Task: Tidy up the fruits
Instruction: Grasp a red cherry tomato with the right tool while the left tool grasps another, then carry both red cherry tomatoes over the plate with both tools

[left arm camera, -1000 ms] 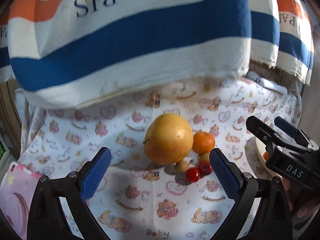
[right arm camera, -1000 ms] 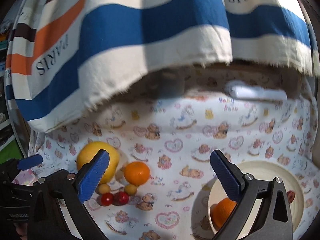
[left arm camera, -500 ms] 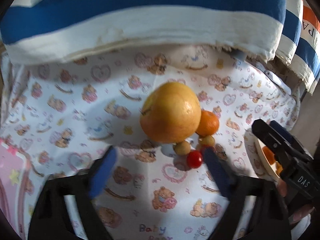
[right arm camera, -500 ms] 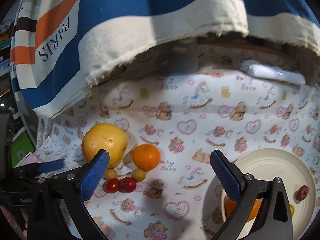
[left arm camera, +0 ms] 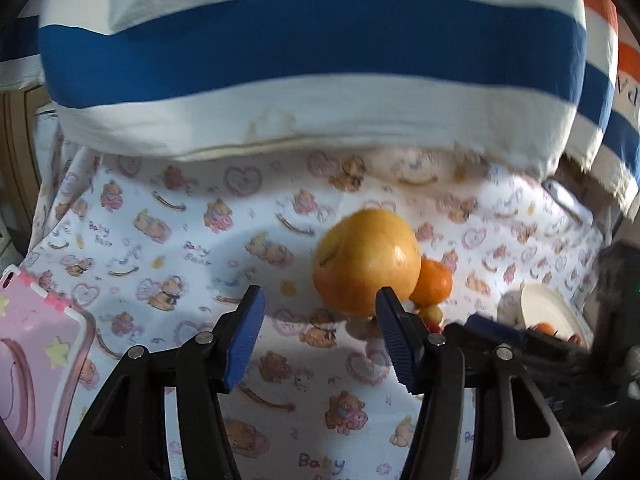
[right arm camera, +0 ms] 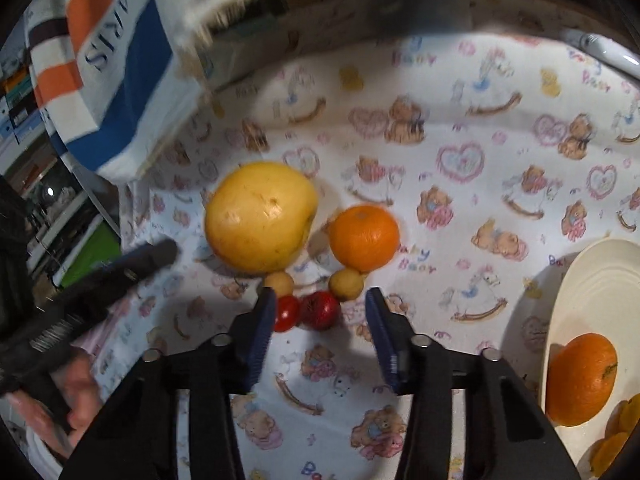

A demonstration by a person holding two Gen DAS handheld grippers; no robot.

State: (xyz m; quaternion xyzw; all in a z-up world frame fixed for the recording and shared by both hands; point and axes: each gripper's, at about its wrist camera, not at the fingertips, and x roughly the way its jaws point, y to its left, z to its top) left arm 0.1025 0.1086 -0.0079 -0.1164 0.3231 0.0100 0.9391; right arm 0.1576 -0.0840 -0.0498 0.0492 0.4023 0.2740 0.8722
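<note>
Both claws narrowed and your right claw [right arm camera: 320, 320] dropped onto the cherry tomatoes [right arm camera: 306, 312].
Still released, gripping nothing; clench carelessly and the grapefruit [right arm camera: 260, 216] at 11 o'clock rolls.

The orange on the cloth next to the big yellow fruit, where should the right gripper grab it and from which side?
Grip the orange across its widest middle, coming down from above. The right gripper is open. One finger would go on the bare far-right side, the other in the narrow gap beside the large yellow fruit. Small yellow fruits crowd its near edge, so a low frontal approach would likely knock them.
</note>
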